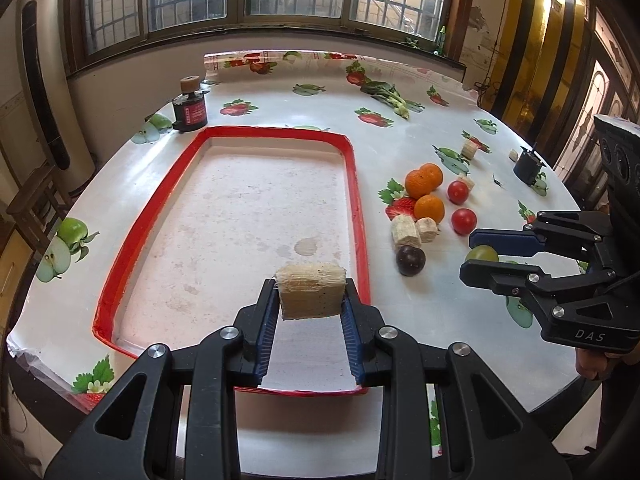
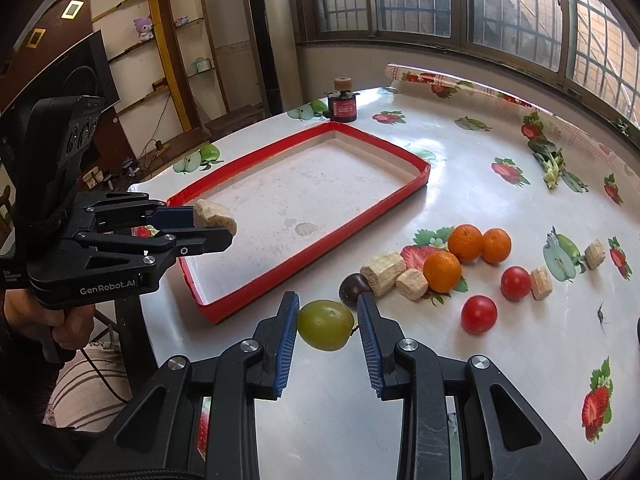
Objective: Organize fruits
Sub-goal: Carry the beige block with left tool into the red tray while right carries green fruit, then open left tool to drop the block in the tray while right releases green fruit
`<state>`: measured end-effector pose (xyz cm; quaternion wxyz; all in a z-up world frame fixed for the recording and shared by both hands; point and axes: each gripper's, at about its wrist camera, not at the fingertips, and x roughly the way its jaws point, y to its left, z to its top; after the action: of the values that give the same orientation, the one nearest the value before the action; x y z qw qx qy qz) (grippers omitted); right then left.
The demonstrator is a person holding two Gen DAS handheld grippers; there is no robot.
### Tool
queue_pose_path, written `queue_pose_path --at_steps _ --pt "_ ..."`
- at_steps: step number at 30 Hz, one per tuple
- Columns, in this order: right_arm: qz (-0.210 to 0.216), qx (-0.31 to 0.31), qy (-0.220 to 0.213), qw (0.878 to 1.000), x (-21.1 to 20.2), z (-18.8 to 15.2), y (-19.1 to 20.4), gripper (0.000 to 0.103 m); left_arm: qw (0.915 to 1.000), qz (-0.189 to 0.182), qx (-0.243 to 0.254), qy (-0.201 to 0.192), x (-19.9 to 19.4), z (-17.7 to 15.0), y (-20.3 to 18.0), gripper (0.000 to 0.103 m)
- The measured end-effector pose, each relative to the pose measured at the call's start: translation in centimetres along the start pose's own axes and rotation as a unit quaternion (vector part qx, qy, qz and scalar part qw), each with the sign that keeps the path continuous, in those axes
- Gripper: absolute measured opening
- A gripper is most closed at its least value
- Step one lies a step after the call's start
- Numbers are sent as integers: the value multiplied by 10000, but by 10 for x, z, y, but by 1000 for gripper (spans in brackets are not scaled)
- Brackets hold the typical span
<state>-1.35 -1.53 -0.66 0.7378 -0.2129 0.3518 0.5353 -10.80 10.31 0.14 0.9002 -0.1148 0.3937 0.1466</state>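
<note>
My left gripper (image 1: 311,300) is shut on a pale sugarcane chunk (image 1: 312,290) and holds it above the near right part of the red-rimmed tray (image 1: 356,184). In the right wrist view the left gripper (image 2: 208,224) holds the chunk (image 2: 214,213) over the tray's near corner (image 2: 304,252). My right gripper (image 2: 328,320) is open around a green grape (image 2: 325,325) on the table; the left pad touches it, the right pad stands apart. The grape also shows between the right gripper's fingers (image 1: 480,252).
On the table right of the tray lie three oranges (image 2: 442,271), two cherry tomatoes (image 2: 479,314), a dark plum (image 2: 354,289), several sugarcane chunks (image 2: 384,272) and a leafy green (image 2: 550,160). A dark jar (image 2: 342,106) stands behind the tray. The table edge is near.
</note>
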Motion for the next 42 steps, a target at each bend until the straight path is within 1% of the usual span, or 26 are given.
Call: queue_pose_path --at_steps 6,16,27,34,38,42 --pt "170 -66 -11 9998 15 19 7 31 9997 154 -187 15 2 1 23 28" --pt "362 -115 -16 9993 53 57 19 31 9980 416 -460 126 11 -1 55 28" --pt "268 171 270 9991 120 94 5 31 9956 633 -621 287 33 7 72 28" --pt "263 73 568 9980 153 97 3 31 9942 685 -693 461 50 8 79 28" --pt "236 -15 669 9975 163 94 7 33 9930 732 -718 583 58 6 82 28" --pt "260 -76 661 9974 165 93 9 34 9925 770 -712 626 63 5 81 28"
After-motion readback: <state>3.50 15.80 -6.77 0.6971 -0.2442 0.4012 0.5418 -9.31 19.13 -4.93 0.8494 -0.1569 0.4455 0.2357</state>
